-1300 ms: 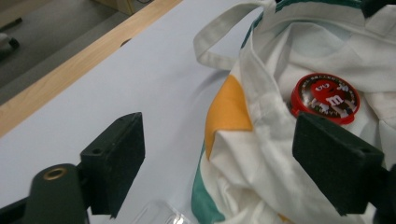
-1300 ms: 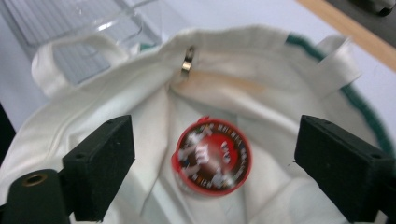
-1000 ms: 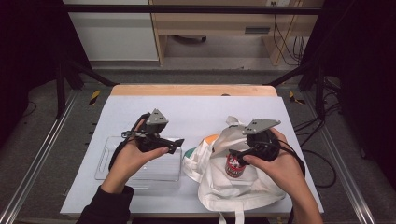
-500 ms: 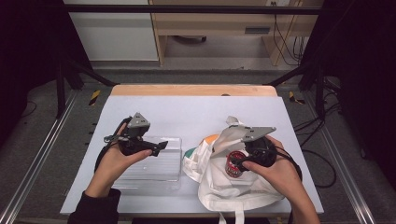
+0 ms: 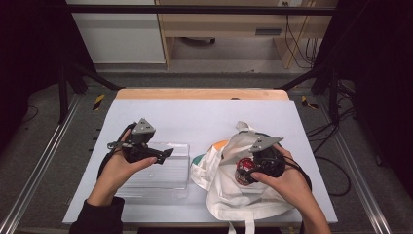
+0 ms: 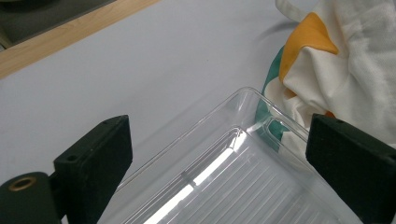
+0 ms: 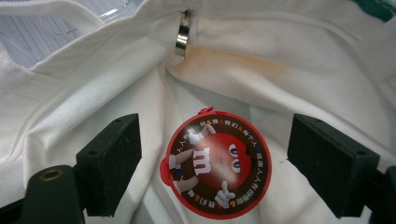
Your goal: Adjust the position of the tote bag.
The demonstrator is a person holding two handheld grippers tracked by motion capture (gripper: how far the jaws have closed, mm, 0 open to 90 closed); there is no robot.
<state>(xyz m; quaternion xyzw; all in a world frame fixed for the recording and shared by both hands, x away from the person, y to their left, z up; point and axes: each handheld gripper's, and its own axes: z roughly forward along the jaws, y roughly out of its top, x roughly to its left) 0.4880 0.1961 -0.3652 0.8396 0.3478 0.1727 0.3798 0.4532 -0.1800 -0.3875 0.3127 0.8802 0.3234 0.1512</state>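
White cloth makes up the bag (image 5: 234, 195) that lies crumpled on the pale table (image 5: 204, 117), and it serves as the landmark here. It has orange and green patches on the side facing the clear plastic tray (image 5: 160, 170), which sits just beside it, their edges touching or nearly so.

Inside the bag's open mouth lies a round red candy tin (image 7: 217, 163), its lid printed with a cartoon red figure and a white letter m. In the right gripper view the tin rests on the cloth between the two black jaws, which stand wide apart with a gap on either side of the tin and touch nothing. A small metal ring (image 7: 182, 39) is fixed to the bag's rim beyond the tin. From the high view the right gripper (image 5: 246, 170) hovers over the bag's opening, held in the person's right hand (image 5: 287, 183).

The left gripper (image 5: 163, 155) hangs above the tray, on the side away from the bag's middle. Its jaws are spread wide and hold nothing; between them show the tray's ribbed floor and one corner, with the bag's orange patch just past that corner.
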